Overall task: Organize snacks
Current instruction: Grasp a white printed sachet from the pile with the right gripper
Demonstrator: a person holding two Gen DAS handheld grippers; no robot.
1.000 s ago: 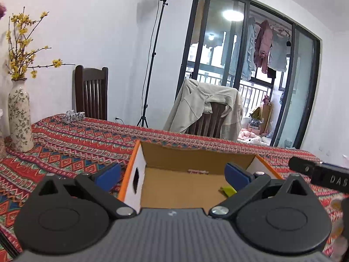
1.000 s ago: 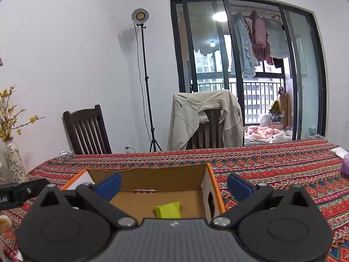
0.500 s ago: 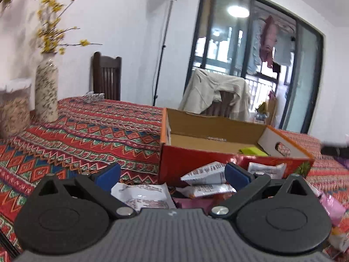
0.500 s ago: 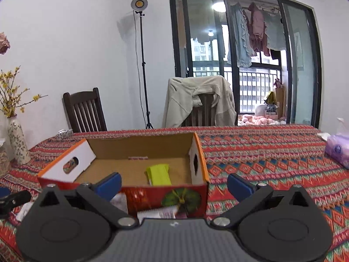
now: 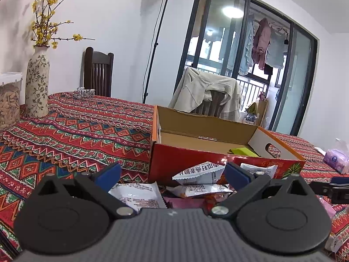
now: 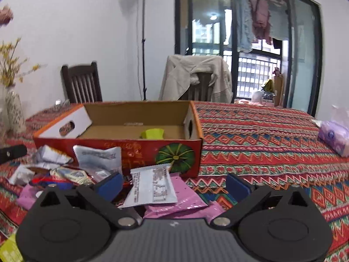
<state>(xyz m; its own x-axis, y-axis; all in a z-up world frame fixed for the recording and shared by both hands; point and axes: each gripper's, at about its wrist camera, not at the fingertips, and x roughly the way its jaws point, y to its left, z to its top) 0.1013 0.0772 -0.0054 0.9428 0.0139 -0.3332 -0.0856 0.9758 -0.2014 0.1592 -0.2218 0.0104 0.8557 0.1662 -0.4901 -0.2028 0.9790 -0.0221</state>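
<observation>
Snacks point(image 6: 150, 187) heaped on tabletop point(image 6: 261, 144) at 6 o'clock of the box point(image 6: 122, 150); one green packet point(image 6: 152, 133) inside. Right claw point(image 6: 172, 183) closing, white packet between, untouched. Left claw point(image 5: 172, 173) spread over heap.

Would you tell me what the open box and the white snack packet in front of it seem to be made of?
Box: corrugated cardboard, apparently; raw brown inside, glossy red print outside. White snack packet: thin plastic or foil film, likely; crimped serrated end, soft sheen.

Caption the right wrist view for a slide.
Right gripper, closing with nothing gripped, over white snack packet before the cardboard box holding one green packet.
</observation>
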